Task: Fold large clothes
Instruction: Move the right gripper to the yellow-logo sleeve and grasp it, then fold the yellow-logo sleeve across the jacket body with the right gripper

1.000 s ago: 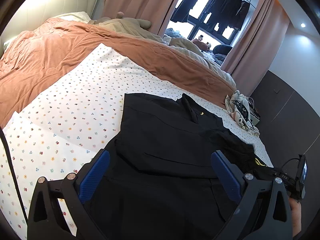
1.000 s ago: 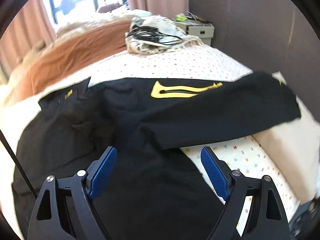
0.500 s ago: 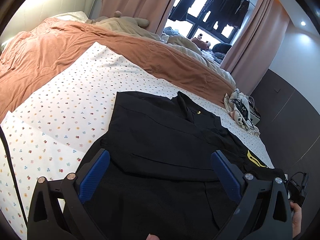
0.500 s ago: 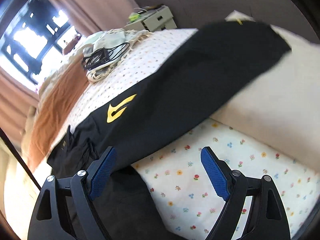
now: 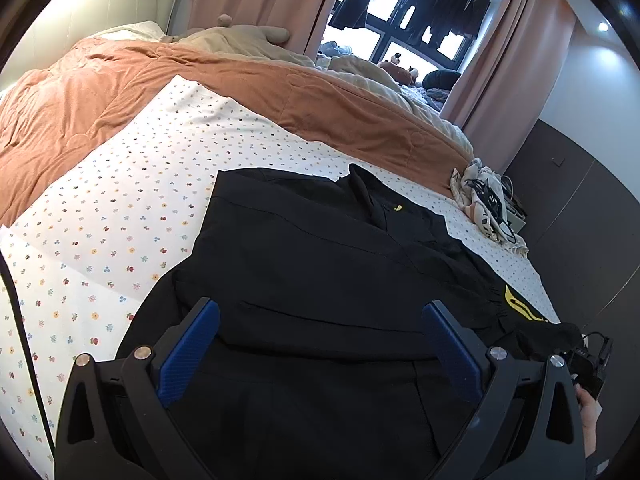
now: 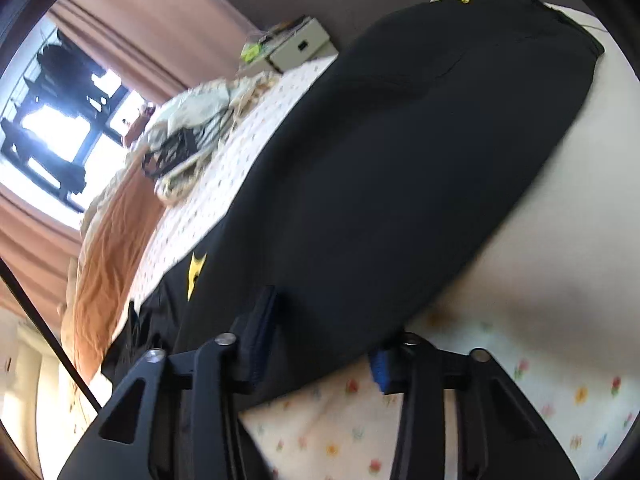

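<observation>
Black jacket [image 5: 320, 280] is spread across the bed's floral sheet [image 5: 120, 220], collar toward the rust-orange duvet [image 5: 100, 92], and one sleeve [image 6: 400, 152] stretches out over the pale edge of the bed. So what changed in the last second: the right tool [image 6: 320, 348] was hovering with its blue pads well apart over the body of the jacket, then swung toward that sleeve, and now it's right down on the sleeve's lower edge with the pads much closer together. One pad sits on top of the black cloth and the other peeks out below it, so it looks clamped on the sleeve, though the view is motion-blurred and I wouldn't swear to how firm the bite is.

Left tool [image 5: 320, 344] has barely moved; it hangs above the lower part of the jacket with pads spread wide, gripping nothing. Its view just crept forward a bit.

My read is that the sleeve fold is starting: with that edge pinched, the next thing would be carrying the sleeve back across the jacket's body. Thin slippery-looking fabric, so it could slide out if the pinch is shallow.
</observation>
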The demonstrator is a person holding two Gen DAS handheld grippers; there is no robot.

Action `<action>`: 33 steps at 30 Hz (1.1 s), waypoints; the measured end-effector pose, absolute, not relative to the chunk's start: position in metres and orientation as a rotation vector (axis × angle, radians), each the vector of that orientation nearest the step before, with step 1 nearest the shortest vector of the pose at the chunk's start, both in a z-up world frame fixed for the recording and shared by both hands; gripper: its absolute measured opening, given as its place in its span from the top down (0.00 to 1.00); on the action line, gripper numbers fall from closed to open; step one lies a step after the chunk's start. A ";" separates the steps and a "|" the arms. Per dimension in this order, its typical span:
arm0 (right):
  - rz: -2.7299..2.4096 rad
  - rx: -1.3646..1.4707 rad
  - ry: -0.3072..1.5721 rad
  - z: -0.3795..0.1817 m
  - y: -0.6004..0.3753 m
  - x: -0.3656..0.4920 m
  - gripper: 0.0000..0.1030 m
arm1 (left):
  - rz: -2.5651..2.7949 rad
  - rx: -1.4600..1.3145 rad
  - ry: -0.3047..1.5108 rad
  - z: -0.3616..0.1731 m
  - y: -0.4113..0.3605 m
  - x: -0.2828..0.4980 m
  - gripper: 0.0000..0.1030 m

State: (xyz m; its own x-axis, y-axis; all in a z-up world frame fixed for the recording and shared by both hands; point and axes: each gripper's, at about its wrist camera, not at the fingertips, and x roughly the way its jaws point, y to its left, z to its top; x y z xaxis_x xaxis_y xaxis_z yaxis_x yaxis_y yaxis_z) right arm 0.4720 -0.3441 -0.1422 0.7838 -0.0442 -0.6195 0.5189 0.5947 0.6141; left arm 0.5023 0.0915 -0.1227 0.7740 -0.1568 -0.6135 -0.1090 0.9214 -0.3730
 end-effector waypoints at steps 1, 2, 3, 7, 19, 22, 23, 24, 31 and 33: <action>-0.358 0.877 0.584 -0.141 -0.345 0.472 0.74 | -0.025 -0.402 0.693 -0.124 0.091 0.503 0.00; -0.356 0.874 0.563 -0.139 -0.346 0.472 0.81 | -0.022 -0.398 0.697 -0.125 0.089 0.504 0.00; -0.349 0.868 0.544 -0.137 -0.346 0.472 0.86 | -0.021 -0.397 0.698 -0.125 0.089 0.505 0.00; -0.323 0.808 0.461 -0.122 -0.335 0.468 0.99 | -0.026 -0.405 0.698 -0.126 0.088 0.505 0.00; -0.148 0.618 0.321 -0.044 -0.253 0.452 1.00 | -0.081 -0.497 0.650 -0.112 0.106 0.495 0.00; -0.091 0.581 0.327 -0.034 -0.226 0.455 1.00 | -0.091 -0.521 0.640 -0.109 0.111 0.493 0.00; -0.076 0.570 0.334 -0.034 -0.220 0.458 1.00 | -0.093 -0.527 0.635 -0.108 0.113 0.493 0.00; -0.065 0.565 0.340 -0.033 -0.217 0.459 1.00 | -0.094 -0.535 0.629 -0.106 0.115 0.491 0.00; 0.032 0.518 0.409 -0.032 -0.175 0.477 1.00 | -0.106 -0.612 0.605 -0.103 0.132 0.489 0.00; 0.060 0.499 0.451 -0.034 -0.172 0.489 1.00 | -0.110 -0.629 0.601 -0.103 0.136 0.488 0.00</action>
